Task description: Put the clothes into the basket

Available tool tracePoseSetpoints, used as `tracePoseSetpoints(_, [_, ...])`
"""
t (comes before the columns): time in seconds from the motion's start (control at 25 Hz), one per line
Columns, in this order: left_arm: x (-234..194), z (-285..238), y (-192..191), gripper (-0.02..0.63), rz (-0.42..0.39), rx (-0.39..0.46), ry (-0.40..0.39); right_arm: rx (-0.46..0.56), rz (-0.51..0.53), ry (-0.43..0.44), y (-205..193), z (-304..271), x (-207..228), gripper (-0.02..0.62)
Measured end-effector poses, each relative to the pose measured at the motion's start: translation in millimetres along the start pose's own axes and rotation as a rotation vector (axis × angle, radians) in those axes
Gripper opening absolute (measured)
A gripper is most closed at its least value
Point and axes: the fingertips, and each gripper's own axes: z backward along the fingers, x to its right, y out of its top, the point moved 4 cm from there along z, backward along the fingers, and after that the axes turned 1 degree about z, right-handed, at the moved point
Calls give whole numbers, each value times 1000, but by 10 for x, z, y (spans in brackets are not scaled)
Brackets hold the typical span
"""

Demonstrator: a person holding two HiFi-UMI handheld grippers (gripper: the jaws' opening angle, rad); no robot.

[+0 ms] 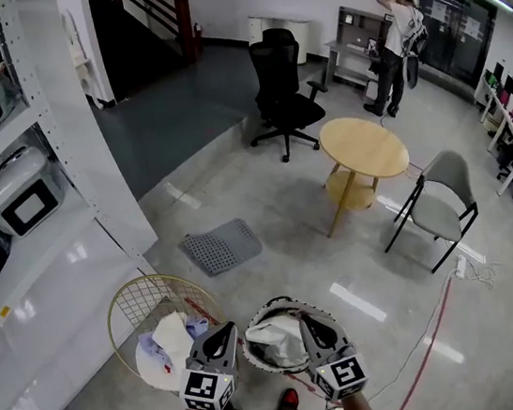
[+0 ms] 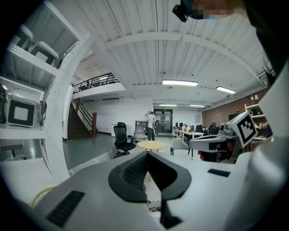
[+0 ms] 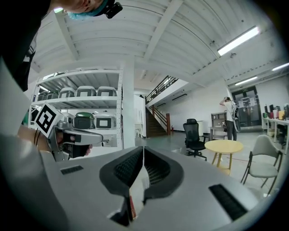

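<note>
Cloth slips easily, so I think both pinches need to be firm while the round tub (image 1: 275, 303) is up off the floor. The left gripper (image 1: 229, 329) is at the tub's left edge. Its jaws are pressed together, and it looks like a thin bit of the edge is caught between them, though that part is hard to see. The right gripper (image 1: 306, 320) is at the right edge. Its jaws are squeezed tight on a thin white strip with a little red on it.

The next move, I think, is to carry the tub sideways to the gold wire basket (image 1: 113, 316), which sits on the floor just beside it on the left. Both hands should move at the same height so the tub does not tip too soon. It should only be tipped once it is right over the wire basket. If one side lets go, the load may fall on the floor.

The tub is round, with a dark and white wavy rim. A bunched-up white cloth (image 1: 276, 331) fills the middle of it. The wire basket already holds a pile of clothes (image 1: 167, 340), mostly white and pale purple, with a small spot of red. They look soft and light, and they may flop about when they drop.
</note>
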Motion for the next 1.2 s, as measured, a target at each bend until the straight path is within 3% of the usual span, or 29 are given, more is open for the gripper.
tracePoseSetpoints(0.28, [-417,279,-71,1,26,14,86,-9,24,115,1,-435,-487,32])
tracePoseSetpoints(0.76, [-1673,1429,-376,0,118,-27,386,-76,30,422,-73,-1441,-1970,32])
tracePoseSetpoints(1.0, [-2238,1924,-745,0,191,-58,478,-133,29,494,-319,-1843,-2662,32])
tracePoseSetpoints(1.2, [-2599,2148,-1080,0,252,-85,498,-193,17,497,-554,-2111,-3036,32])
